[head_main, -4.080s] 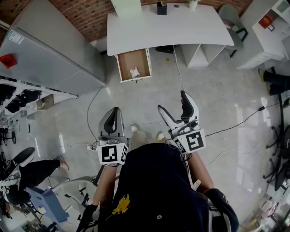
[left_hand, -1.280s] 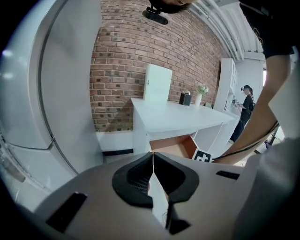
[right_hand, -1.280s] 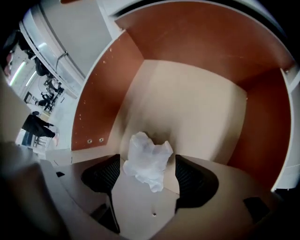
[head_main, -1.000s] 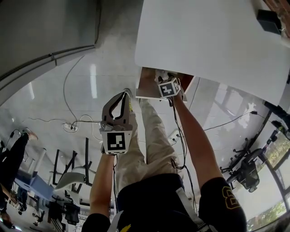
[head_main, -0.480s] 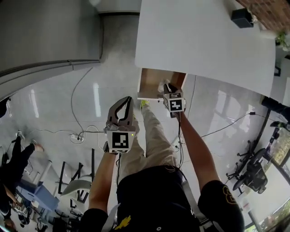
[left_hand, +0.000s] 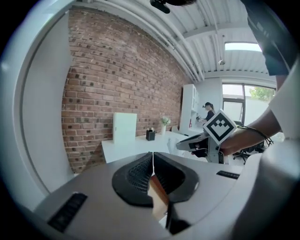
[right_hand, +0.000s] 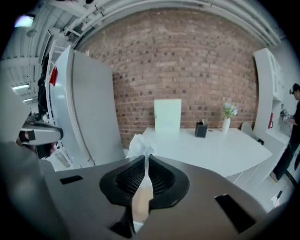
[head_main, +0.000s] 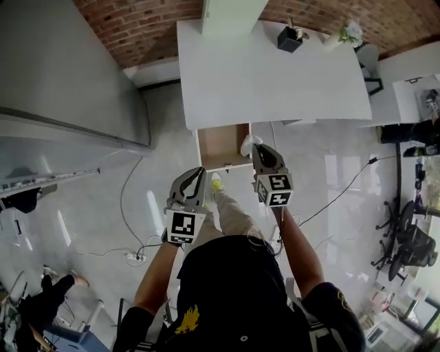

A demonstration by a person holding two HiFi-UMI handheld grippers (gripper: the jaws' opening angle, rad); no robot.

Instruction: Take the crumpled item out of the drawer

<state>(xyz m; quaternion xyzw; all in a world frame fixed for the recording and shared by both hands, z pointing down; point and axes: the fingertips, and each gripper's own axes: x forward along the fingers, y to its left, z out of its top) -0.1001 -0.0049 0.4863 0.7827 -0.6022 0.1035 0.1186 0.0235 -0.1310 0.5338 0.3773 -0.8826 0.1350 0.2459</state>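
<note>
Grippers first, since they're closest to the person. The left gripper (head_main: 199, 172) is hanging on the near side of the drawer (head_main: 221, 146), jaws pressed together with nothing between them, so it's basically idling.

The right gripper (head_main: 256, 148) is reaching further out, sitting over the drawer's right front corner. Its jaws are closing on the paper wad (head_main: 248, 142). In the right gripper view the ribbed pads (right_hand: 131, 176) are already squeezing a thin fold of it. The fluffy crumpled part is sticking out past the tips, so its long axis is running pretty much in line with the gripper.

So the wad is lying dead ahead of the right gripper, at the drawer's right edge, and that's clearly the arm doing the work. That camera is also looking level across the desk top, so I'm guessing the wad is already riding above the drawer, not down inside it.

The drawer is hanging open, and from the head view it's showing only bare brown bottom.

Beyond the drawer, the white desk (head_main: 268, 75) is carrying a black pen pot (head_main: 289, 38), a little vase (head_main: 350, 31) and a pale board (head_main: 230, 10) up against the brick wall (head_main: 137, 20). A big grey cabinet (head_main: 62, 82) is standing off to the drawer's left.
</note>
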